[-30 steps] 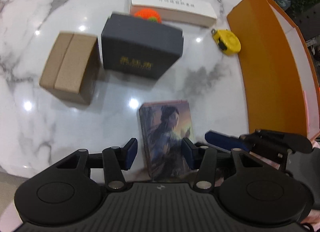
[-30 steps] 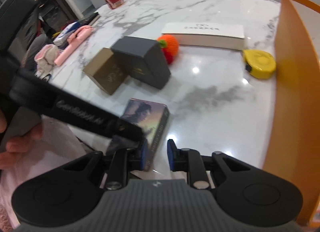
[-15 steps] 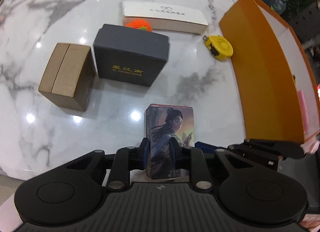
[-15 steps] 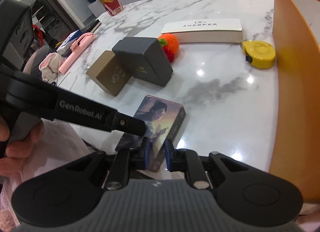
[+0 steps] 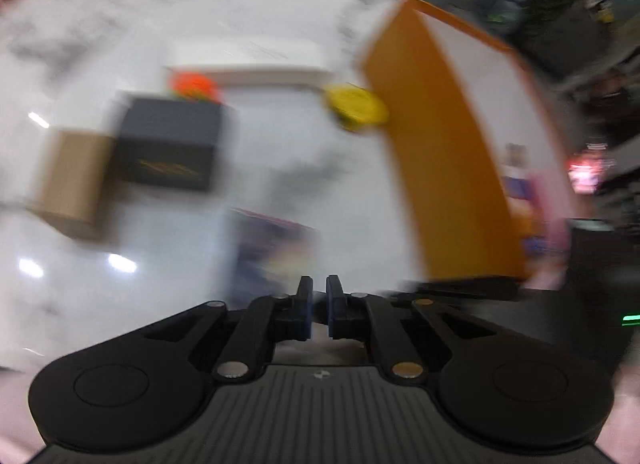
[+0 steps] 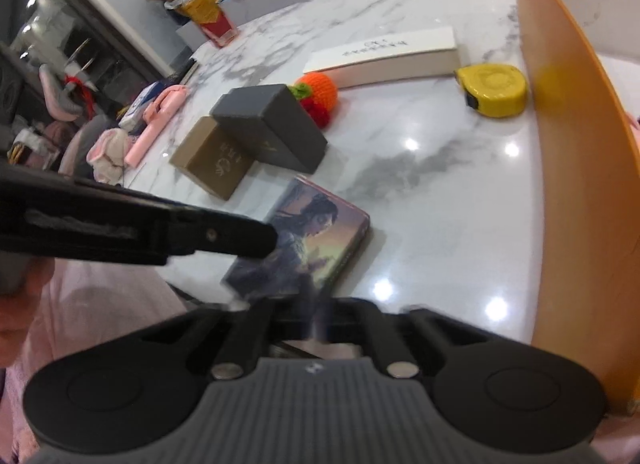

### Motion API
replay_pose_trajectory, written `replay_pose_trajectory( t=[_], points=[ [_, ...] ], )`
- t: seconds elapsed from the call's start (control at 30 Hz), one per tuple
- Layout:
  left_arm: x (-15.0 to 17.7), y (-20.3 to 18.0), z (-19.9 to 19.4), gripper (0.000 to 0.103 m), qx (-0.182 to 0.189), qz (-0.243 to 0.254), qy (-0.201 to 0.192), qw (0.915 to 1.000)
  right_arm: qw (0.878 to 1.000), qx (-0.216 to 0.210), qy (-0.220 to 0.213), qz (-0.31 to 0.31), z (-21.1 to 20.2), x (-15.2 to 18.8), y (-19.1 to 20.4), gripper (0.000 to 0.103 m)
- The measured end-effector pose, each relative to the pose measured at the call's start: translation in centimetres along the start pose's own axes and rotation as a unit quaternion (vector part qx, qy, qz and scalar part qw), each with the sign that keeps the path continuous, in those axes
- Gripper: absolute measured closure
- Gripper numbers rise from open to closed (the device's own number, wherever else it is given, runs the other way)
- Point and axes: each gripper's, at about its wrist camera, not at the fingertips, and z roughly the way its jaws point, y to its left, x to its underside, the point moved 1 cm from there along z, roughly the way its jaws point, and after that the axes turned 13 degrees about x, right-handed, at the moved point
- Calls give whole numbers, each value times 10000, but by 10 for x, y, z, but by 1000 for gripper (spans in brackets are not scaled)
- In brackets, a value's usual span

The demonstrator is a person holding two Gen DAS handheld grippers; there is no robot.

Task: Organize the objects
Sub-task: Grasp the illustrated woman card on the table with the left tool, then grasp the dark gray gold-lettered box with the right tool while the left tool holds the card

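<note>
An illustrated box with a woman's portrait lies flat at the marble table's near edge; in the blurred left wrist view it lies just ahead of the fingers. My left gripper is shut with nothing between its pads, pulled back from the box. My right gripper is blurred at the box's near end with its jaws close together; whether it grips the box cannot be told. The left gripper's arm crosses the right wrist view.
A tall orange bin stands at the right. A dark grey box, a tan box, an orange knitted toy, a long white box and a yellow tape measure lie on the table.
My left gripper has let go of the illustrated box, shut empty and pulled back; the box now lies flat. The left view is motion-blurred. The right gripper stays at the box's near end.
</note>
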Motion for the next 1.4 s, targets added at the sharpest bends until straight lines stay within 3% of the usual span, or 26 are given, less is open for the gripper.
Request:
replay_pose_trajectory(
  t=[0.07,0.17,0.23,0.37,0.47,0.5,0.67,0.77,0.9,1.03,1.17,1.4],
  points=[
    [1,-14,7,94,-464,372,-54,9982,9996,215,172,-84,8,2,1,103],
    [0,-12,8,90,-183,254,-32,9995,9995,245,154,-79,9,7,-2,103],
    [0,-8,5,84,-497,359,-46,9981,9994,283,119,-155,7,11,-1,103],
    [0,3,0,51,-1028,585,30,9930,9993,315,46,-206,2,14,0,101],
    [0,13,1,33,-1069,691,20,9919,9996,281,-37,-81,-1,12,-1,98],
    [0,18,2,31,-1058,666,28,9922,9996,266,-79,-38,-2,10,-1,98],
    [-7,42,12,31,-643,7,123,9979,9985,480,-174,-198,-1,5,5,98],
    [-10,44,17,29,-666,-69,114,9977,9967,676,-219,-382,3,5,6,98],
    [-8,31,28,24,-783,261,135,9965,9960,761,-196,-418,5,6,5,98],
    [-6,13,40,23,-1167,852,319,9890,9947,839,-93,-586,5,8,7,98],
    [-6,14,49,31,-1326,853,455,9864,9936,850,-99,-743,3,10,9,98],
    [-5,19,40,36,-1266,713,262,9890,9932,825,-121,-815,0,9,10,95]
  ],
)
